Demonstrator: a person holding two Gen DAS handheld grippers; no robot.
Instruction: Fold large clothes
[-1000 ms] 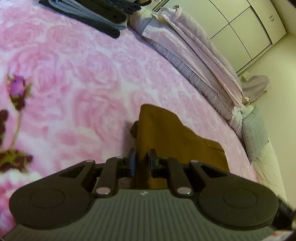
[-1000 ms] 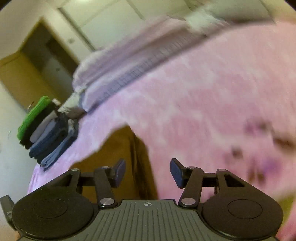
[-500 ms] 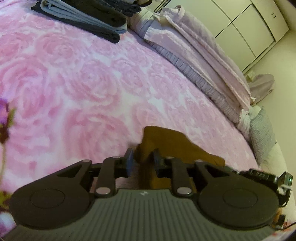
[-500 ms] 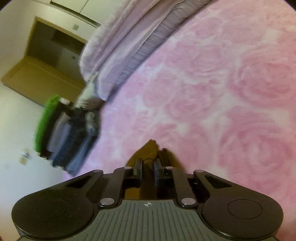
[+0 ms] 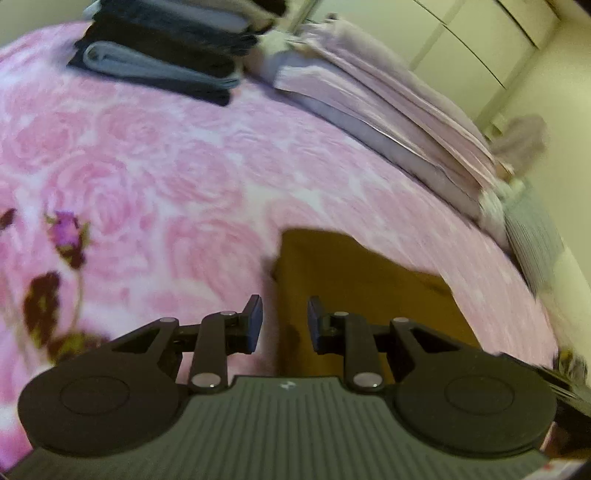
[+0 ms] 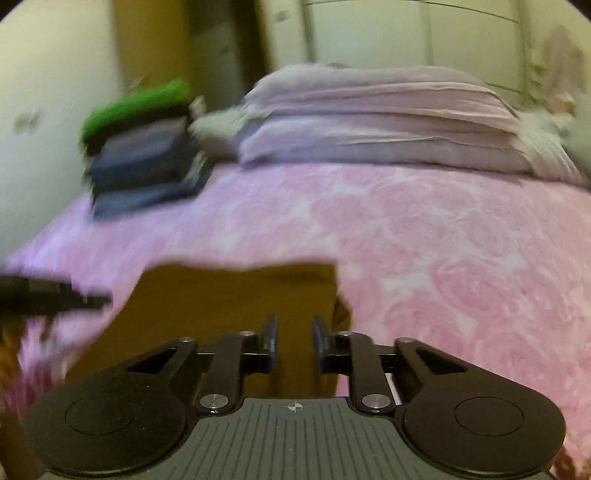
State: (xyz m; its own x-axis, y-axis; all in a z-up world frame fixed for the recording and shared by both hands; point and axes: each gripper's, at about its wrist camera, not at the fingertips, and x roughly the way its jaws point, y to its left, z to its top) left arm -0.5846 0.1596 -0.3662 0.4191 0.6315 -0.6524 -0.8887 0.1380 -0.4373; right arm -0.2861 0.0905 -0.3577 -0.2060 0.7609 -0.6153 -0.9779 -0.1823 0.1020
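Garment: brown cloth (image 5: 354,280) flat on pink rose blanket (image 5: 184,177)
Left gripper (image 5: 284,321): released, jaws apart
Right gripper (image 6: 294,338): just reopened slightly, gripping nothing

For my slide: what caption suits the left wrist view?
Left gripper poised with parted jaws over a mustard-brown garment on the pink rose-print bedspread.

Pink rose blanket (image 5: 207,177); lilac bedding (image 6: 376,122) beside cream wardrobe (image 6: 443,33).

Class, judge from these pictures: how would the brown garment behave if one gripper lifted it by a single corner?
The brown garment would probably droop: it lies flat and creased on the blanket. It likely weighs little, being thin. Its layers may slide apart.
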